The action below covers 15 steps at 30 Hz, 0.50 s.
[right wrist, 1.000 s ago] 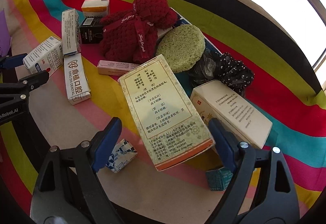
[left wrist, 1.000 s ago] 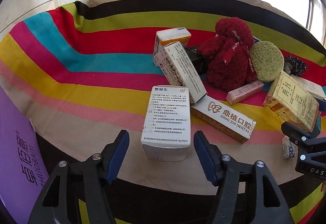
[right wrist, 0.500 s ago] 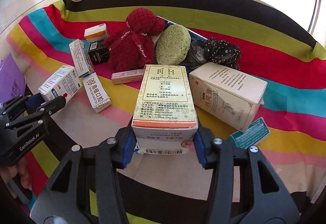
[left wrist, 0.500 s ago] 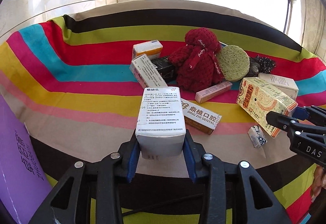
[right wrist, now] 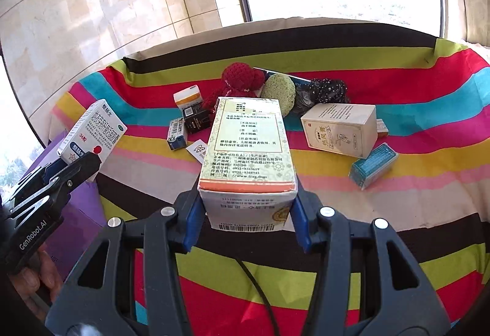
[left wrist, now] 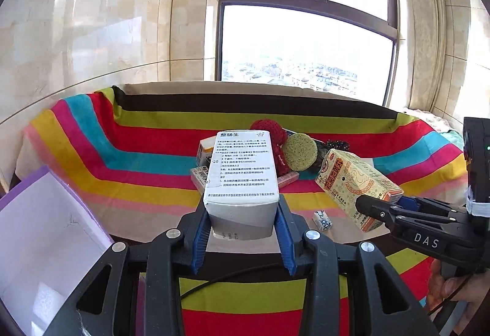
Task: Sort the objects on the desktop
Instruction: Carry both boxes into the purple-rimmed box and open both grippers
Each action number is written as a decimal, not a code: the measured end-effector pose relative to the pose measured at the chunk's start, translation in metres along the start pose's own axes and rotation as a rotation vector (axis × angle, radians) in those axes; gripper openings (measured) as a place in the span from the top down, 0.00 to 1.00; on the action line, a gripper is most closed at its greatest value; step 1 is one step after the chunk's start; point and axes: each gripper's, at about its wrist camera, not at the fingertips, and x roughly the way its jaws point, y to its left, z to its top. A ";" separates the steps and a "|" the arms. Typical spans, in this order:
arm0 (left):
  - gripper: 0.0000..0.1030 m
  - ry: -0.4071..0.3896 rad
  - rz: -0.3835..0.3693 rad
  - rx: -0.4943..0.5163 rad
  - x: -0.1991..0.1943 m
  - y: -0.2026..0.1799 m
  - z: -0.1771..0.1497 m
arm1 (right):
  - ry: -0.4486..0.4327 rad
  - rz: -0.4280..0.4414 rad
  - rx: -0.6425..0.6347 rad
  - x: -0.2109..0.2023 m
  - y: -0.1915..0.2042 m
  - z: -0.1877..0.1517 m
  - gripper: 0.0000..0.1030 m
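Both boxes now hang lifted off the striped counter [left wrist: 147, 164], each pinched by a tool whose jaws have just been closing. Left tool [left wrist: 243, 233] clamps the white box [left wrist: 242, 180]; right tool [right wrist: 246, 221] clamps the yellow box [right wrist: 248, 149], above the remaining clutter.

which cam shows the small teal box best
The right wrist view: the teal box lies in the open on the striped cloth, beside the beige carton. The left wrist view does not show it; the held yellow box covers that area.
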 end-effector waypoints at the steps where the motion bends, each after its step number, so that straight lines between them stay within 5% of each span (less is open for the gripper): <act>1: 0.61 -0.011 0.000 -0.014 -0.007 0.005 0.001 | -0.008 0.016 0.002 -0.004 0.008 -0.001 0.49; 8: 0.61 -0.061 -0.009 -0.160 -0.050 0.050 0.010 | -0.046 0.128 -0.031 -0.021 0.064 -0.003 0.49; 15: 0.61 -0.112 0.180 -0.356 -0.069 0.104 0.006 | -0.022 0.242 -0.127 -0.012 0.128 -0.005 0.49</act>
